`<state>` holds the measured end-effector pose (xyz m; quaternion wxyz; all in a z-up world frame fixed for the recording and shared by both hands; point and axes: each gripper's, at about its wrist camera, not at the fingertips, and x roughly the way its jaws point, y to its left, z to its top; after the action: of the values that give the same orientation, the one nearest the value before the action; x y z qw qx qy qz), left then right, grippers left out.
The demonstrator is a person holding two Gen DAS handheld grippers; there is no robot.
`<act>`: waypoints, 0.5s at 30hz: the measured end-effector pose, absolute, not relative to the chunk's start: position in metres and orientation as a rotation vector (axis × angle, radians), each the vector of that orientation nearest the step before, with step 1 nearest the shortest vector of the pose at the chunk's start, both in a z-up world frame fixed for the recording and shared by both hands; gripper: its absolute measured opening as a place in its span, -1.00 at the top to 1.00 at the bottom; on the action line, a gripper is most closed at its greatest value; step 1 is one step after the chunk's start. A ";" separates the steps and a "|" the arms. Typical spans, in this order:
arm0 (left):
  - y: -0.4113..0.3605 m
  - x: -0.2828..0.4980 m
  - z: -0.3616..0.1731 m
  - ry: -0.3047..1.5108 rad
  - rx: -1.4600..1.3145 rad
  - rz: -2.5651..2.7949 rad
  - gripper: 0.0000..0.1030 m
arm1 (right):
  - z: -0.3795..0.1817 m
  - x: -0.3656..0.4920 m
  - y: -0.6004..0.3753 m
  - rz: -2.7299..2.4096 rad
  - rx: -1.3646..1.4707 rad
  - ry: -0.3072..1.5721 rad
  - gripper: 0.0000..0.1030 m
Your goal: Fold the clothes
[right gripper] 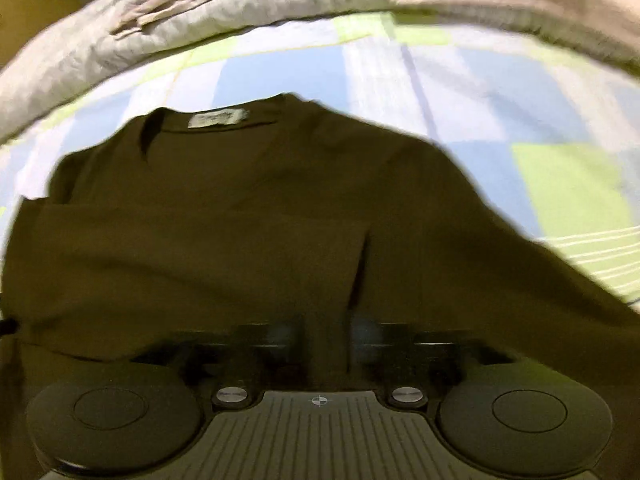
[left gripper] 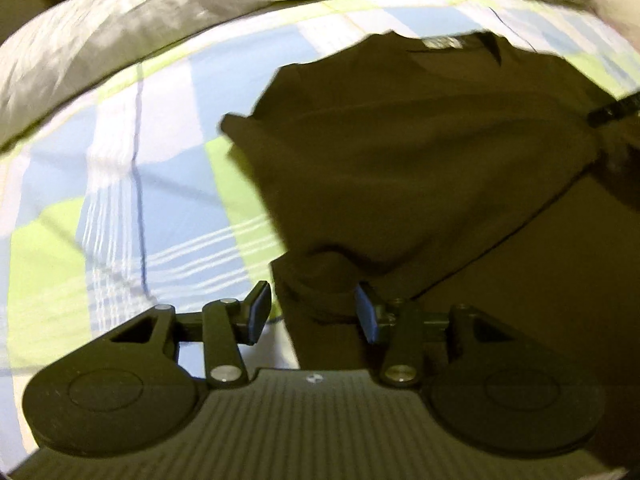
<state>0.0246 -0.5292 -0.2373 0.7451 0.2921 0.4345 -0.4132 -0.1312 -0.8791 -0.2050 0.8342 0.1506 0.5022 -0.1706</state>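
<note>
A dark olive-brown shirt (left gripper: 400, 152) lies on a blue, green and white checked bedsheet (left gripper: 120, 184), its collar and white label (right gripper: 218, 119) at the far side. My left gripper (left gripper: 314, 308) is open, its fingers either side of a bunched fold at the shirt's near left edge. My right gripper (right gripper: 322, 332) is low over the shirt (right gripper: 240, 220); its blurred fingers stand close together with shirt cloth between them. The right gripper also shows at the right edge of the left wrist view (left gripper: 612, 110).
A rumpled grey-beige quilt (right gripper: 200, 12) lies along the far side of the bed. Bare sheet shows left of the shirt in the left wrist view and to its right (right gripper: 540, 140) in the right wrist view.
</note>
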 end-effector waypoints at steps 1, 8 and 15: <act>-0.526 0.028 -0.237 0.963 0.609 -0.901 0.20 | -0.200 -0.134 -0.874 -0.367 0.303 1.044 -0.31; -0.513 0.049 -0.245 1.005 0.422 -0.946 0.24 | -0.157 -0.094 -0.794 -0.035 0.160 0.924 -0.31; -0.497 0.050 -0.245 1.045 0.313 -0.951 0.76 | -0.166 0.023 -0.700 0.404 0.080 0.954 -0.30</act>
<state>0.0501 -0.4971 -0.2451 0.7493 0.1432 0.4783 -0.4351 0.0232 -0.7001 -0.1663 0.8680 0.0383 0.4558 0.1932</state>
